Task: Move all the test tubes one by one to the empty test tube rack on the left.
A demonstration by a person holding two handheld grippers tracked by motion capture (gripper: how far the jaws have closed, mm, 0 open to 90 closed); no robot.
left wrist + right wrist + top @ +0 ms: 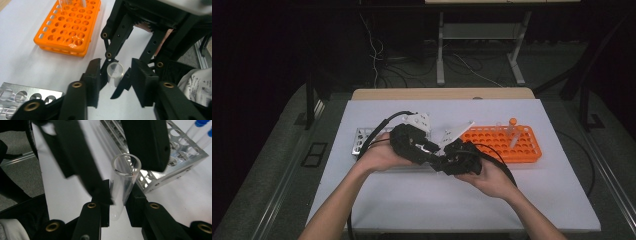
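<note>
My right gripper clamps a clear tube upright above the white table, between the orange rack and the metal rack. My left gripper stands open around the tube's rim, its pads not yet touching. Bare table lies toward me; both racks crowd the far side.

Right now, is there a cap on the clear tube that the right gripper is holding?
No. In the right gripper view the clear tube clamped in the right gripper shows a bare, open round rim at its top.
</note>
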